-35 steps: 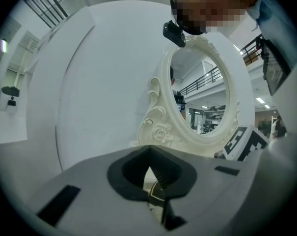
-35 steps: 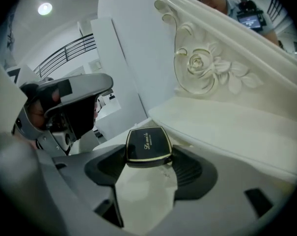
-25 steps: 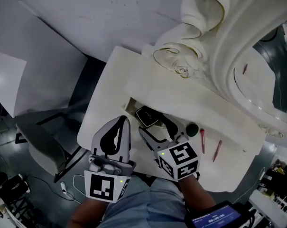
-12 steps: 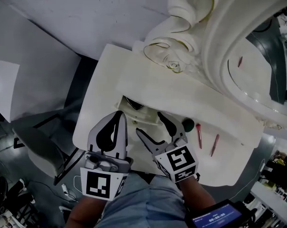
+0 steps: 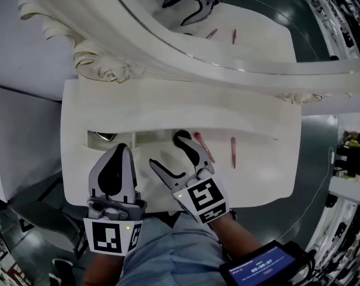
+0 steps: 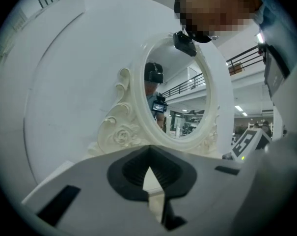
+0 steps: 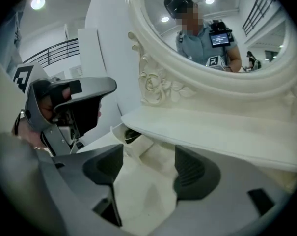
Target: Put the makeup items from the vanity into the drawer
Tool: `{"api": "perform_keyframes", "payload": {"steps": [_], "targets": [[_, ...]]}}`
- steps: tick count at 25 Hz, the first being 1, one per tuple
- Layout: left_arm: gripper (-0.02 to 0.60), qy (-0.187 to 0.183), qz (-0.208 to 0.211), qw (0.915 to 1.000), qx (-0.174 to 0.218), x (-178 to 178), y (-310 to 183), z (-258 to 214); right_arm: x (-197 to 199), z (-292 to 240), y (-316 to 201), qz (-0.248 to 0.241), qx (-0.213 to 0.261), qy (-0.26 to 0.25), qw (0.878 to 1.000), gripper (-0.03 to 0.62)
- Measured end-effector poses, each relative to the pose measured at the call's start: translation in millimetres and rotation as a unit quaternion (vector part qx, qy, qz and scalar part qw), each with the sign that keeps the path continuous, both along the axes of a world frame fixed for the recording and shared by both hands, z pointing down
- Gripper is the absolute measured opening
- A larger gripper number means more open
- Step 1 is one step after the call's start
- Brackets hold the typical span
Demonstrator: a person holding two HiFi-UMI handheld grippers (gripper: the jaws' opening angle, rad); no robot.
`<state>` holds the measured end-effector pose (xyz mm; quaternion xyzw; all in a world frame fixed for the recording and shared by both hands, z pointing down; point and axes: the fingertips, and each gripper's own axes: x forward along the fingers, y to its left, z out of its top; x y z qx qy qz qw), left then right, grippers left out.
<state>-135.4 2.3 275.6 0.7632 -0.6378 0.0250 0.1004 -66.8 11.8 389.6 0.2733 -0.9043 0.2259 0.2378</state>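
As the makeup lies mostly on the vanity [image 5: 269, 159] top rather than in the drawer [image 5: 95, 139], we rate the job as largely outstanding. We find the drawer drawn out only a little beneath the raised shelf, with a dark flat item [image 5: 106, 137] inside. That narrow opening is the chief hazard: anything let go above it may strike the shelf edge and drop to the floor. The left gripper [image 5: 121, 152] is clenched on nothing, just in front of the drawer, and could block the approach. The right gripper [image 5: 166, 152] is spread wide and empty, beside a dark round item [image 5: 181, 136]; contact we cannot confirm. A pink stick [image 5: 202, 146] and a red stick [image 5: 233, 152] lie nearby; we judge both liable to roll if nudged sideways.
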Motion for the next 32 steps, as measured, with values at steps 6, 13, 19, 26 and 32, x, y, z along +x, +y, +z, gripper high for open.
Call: {"api": "perform_keyframes", "payload": {"steps": [6,13,19,26,32], "targets": [[0.000,-0.010,0.078,0.9969,0.002,81.6,-12.1,-3.3,86.3,3.2,-7.9,0.085,0.011,0.004,0.996,0.330],[0.000,-0.023,0.147,0.9886,-0.020,163.1,-10.4,10.1,193.5,51.3,-8.1,0.184,0.002,0.077,0.980,0.298],[0.000,-0.032,0.167,0.9847,-0.039,190.2,-13.8,22.9,223.4,85.5,-6.4,0.215,-0.041,0.094,0.971,0.244],[0.000,-0.033,0.160,0.9853,-0.048,192.0,-23.3,28.8,236.6,102.2,-10.0,0.227,-0.062,0.117,0.965,0.140],[0.000,-0.029,0.148,0.9874,-0.048,182.8,-28.0,29.8,240.2,103.1,-13.5,0.222,-0.060,0.133,0.964,0.046]]}}
